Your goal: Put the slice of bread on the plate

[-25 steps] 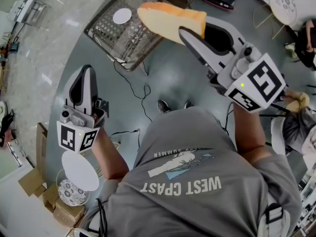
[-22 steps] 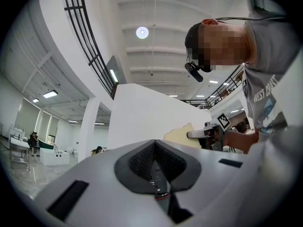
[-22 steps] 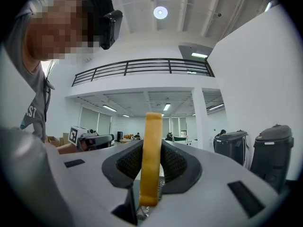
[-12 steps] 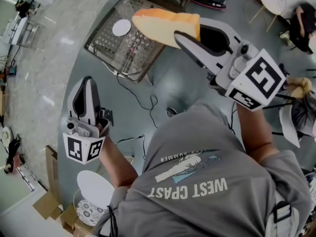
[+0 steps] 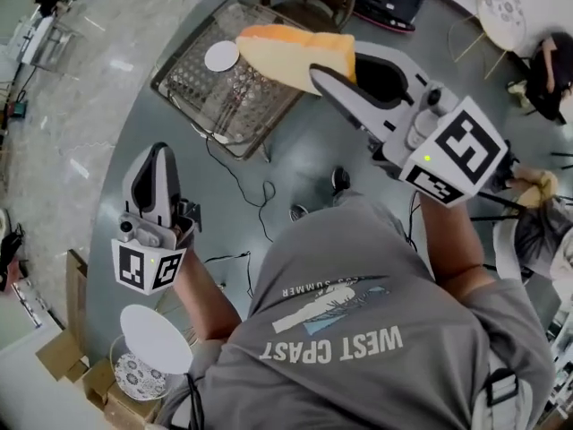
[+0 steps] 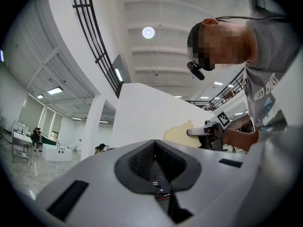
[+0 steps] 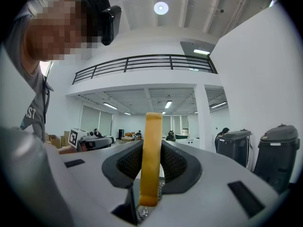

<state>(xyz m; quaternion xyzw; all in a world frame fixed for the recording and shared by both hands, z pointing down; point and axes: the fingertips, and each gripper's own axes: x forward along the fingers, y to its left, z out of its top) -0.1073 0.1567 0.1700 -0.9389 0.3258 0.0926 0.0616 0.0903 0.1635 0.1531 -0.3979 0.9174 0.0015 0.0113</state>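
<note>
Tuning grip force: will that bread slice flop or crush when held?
Probably fairly stiff: the slice of bread juts out from the right gripper without sagging. Likely light: a pinch at one end carries it. Soft crumb may dent.

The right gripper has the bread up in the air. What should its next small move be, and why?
Probably carry the slice of bread leftward in the head view and down toward the small white plate on the wire rack. The right gripper clamps the slice on edge, and it hangs beside the plate rather than over it, so letting go now would likely miss.
</note>
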